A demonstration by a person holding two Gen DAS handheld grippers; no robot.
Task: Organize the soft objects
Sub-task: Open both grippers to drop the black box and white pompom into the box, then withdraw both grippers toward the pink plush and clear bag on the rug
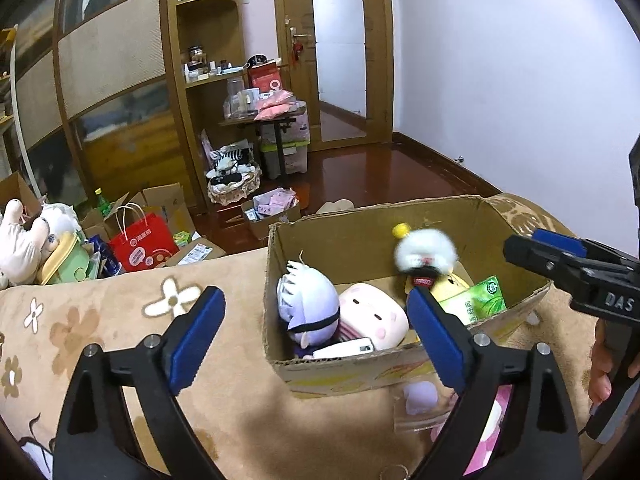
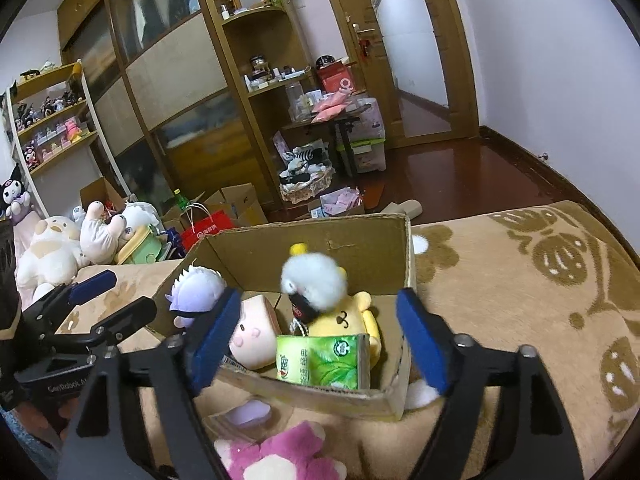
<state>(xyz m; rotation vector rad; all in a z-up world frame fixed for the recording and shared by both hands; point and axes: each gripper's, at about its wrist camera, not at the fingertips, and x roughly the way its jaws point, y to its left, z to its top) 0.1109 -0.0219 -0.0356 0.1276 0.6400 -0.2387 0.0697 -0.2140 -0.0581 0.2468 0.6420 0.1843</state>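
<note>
An open cardboard box [image 1: 404, 220] [image 2: 312, 236] stands on a beige flowered blanket. In it lie a purple-haired doll [image 1: 306, 300] [image 2: 196, 292], a pink-faced plush [image 1: 374, 314] [image 2: 254, 330], a yellow plush [image 2: 348, 318], a green tissue pack [image 1: 478, 300] [image 2: 322, 362] and a blurred white-haired doll [image 1: 426, 256] [image 2: 314, 284] above them, held by nothing. My left gripper [image 1: 316, 334] is open and empty, in front of the box. My right gripper [image 2: 316, 342] is open and empty over the box's near edge; it also shows in the left wrist view [image 1: 560, 264].
A pink flower plush [image 2: 276, 456] and a clear packet with a lilac item [image 2: 250, 414] lie on the blanket before the box. Beyond the bed are plush toys [image 2: 56, 248], a red bag [image 1: 142, 246], cartons, shelves and a door.
</note>
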